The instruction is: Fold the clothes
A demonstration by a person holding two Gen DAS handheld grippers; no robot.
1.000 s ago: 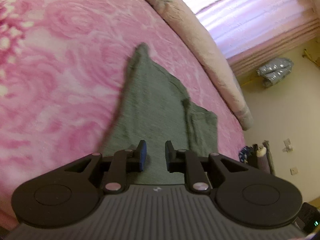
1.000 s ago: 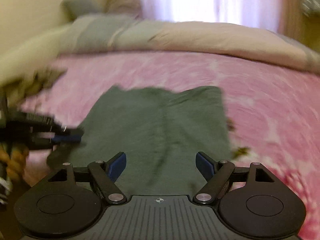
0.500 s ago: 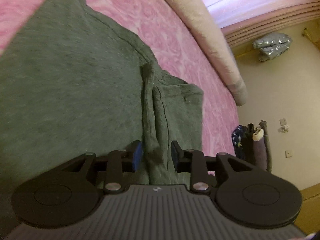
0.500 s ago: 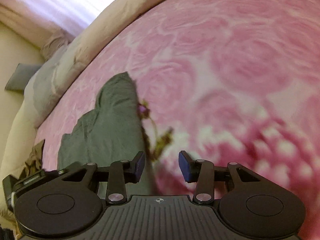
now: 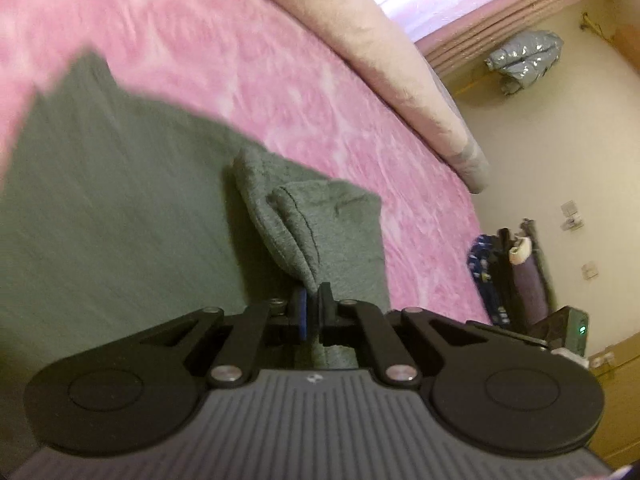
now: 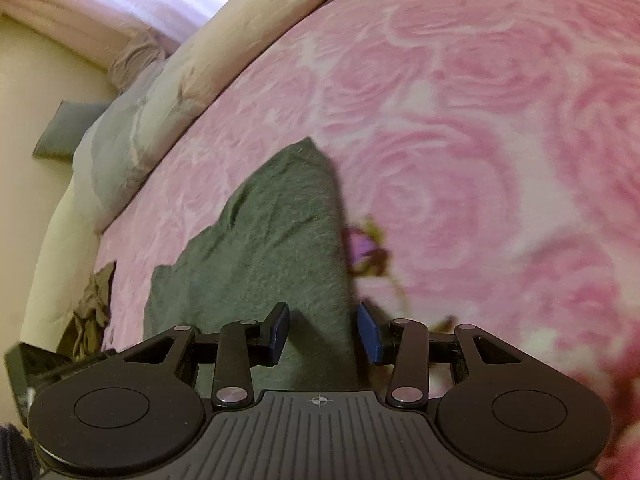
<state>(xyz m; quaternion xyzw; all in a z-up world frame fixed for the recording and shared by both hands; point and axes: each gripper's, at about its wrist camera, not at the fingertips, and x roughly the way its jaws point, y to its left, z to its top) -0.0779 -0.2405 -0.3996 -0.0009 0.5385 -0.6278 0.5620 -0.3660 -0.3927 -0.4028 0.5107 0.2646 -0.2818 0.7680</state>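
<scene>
A grey-green garment lies spread on the pink rose-patterned blanket. One pinched-up fold of it rises from the cloth into my left gripper, which is shut on that fold. In the right wrist view the same garment tapers away from me to a far corner. My right gripper hovers low over the near part of its right-hand edge. Its jaws stand about half apart. The cloth lies beneath and between them, and the pads do not press on it.
A rolled beige duvet borders the far side of the bed, with grey pillows at its end. A crumpled olive garment lies at the bed's left edge. A silver jacket hangs on the wall above dark bags.
My left gripper moved in over the garment and closed on a raised fold. The right gripper narrowed from wide to half open, rolled, and swung from the garment's middle to its right edge.
</scene>
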